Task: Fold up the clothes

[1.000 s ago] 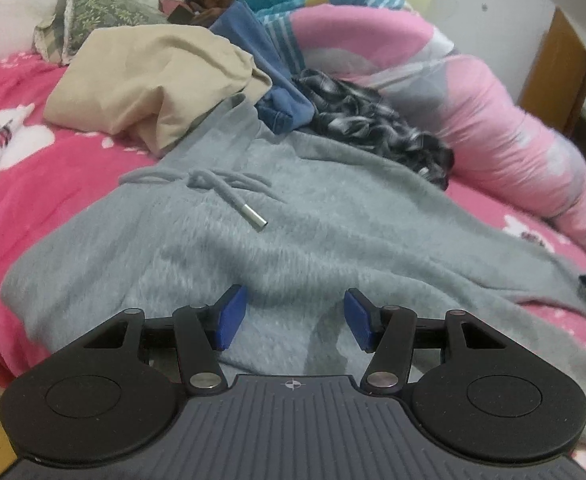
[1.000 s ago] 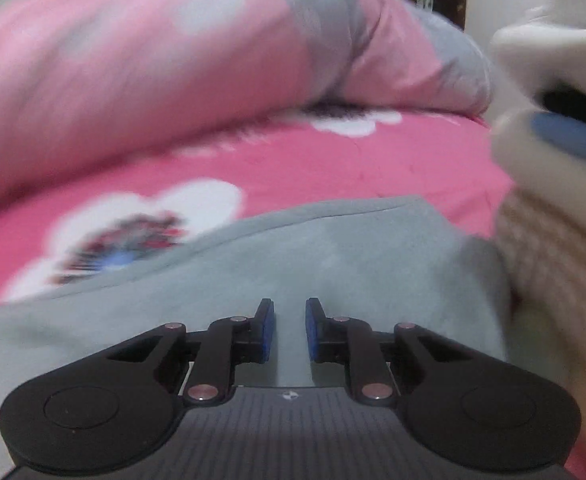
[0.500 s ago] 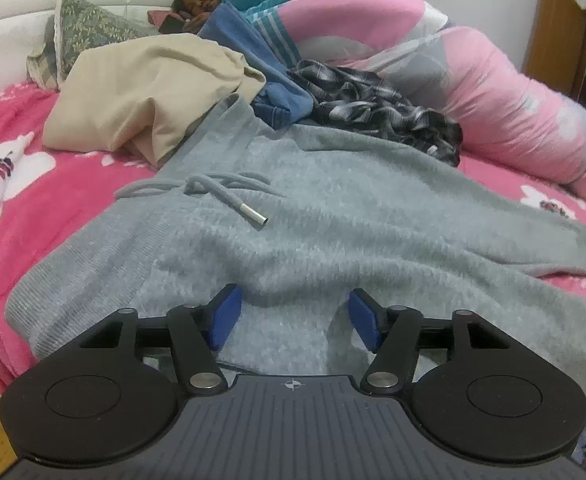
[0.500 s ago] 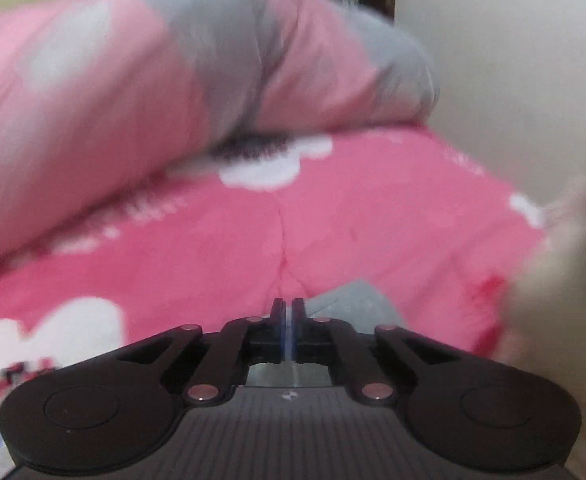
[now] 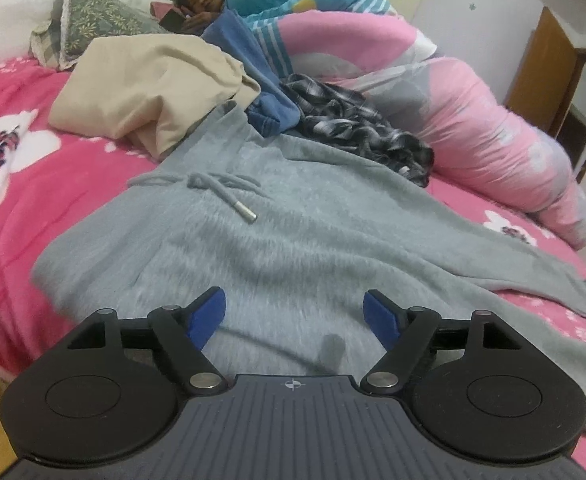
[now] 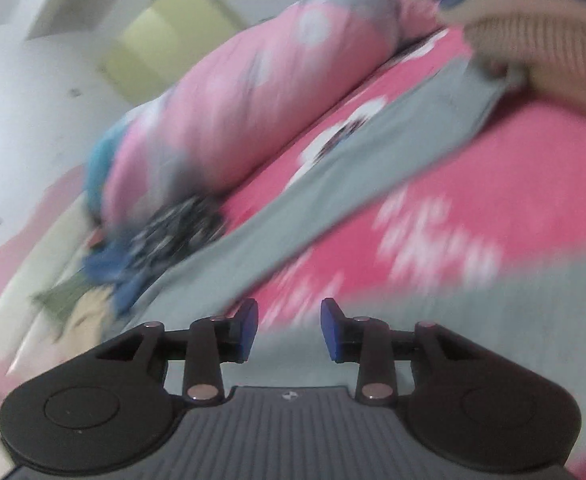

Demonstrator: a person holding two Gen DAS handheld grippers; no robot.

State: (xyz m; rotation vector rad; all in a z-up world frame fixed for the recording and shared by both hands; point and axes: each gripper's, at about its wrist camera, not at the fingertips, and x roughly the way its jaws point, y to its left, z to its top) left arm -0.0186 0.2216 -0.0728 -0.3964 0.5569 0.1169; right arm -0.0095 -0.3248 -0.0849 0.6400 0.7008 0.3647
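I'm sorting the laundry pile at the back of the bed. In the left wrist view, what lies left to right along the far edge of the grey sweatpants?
Beige garment → blue garment → plaid shirt → pink duvet.

A bed (image 5: 65,184) with a pink flowered cover fills the room, with a white padded headboard (image 5: 9,24) behind. White walls (image 5: 481,20) surround it, and a brown wooden door (image 5: 541,68) stands at right.

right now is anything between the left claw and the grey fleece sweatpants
Nothing visible. The left claw, jaws opening with nothing between them, hangs directly over the grey fleece sweatpants; only their own grey drawstring lies on top, farther up at the waistband.
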